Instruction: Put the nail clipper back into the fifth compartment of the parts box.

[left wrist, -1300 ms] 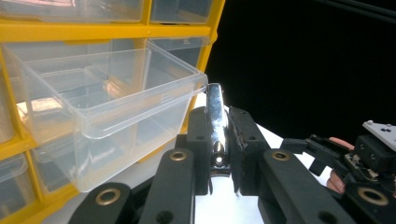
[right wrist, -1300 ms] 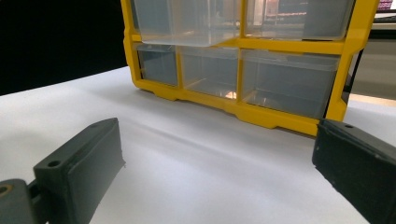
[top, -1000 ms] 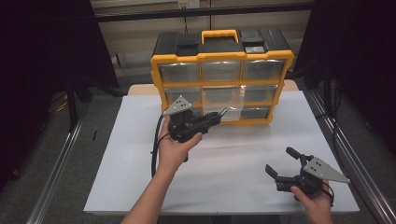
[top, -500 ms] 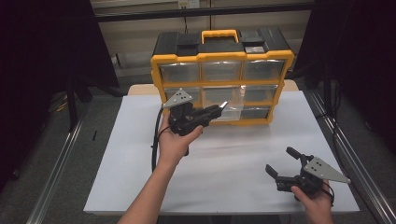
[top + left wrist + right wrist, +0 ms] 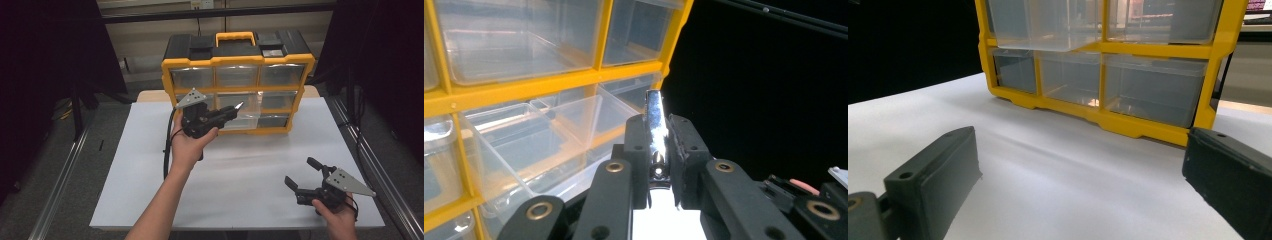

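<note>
My left gripper (image 5: 227, 113) was clamped on a slim shiny metal piece (image 5: 655, 131), held up in front of the middle row of the yellow-and-black drawer cabinet (image 5: 238, 80). What the piece was I could not make out — its lower end was buried between my jaws, and from the high view just a bright tip (image 5: 238, 105) poked out toward the clear drawers. In the left gripper view one clear drawer (image 5: 531, 145) stood pulled out just beside the metal piece; its near corner ran off the bottom edge. My right gripper (image 5: 306, 174) rested low on the white tabletop (image 5: 250, 180), well apart from the cabinet, its jaws spread wide with nothing between them. In its own view the cabinet's top was cut off. I could read no brand or writing on the cabinet or the drawers — the fronts were plain and hazy.
</note>
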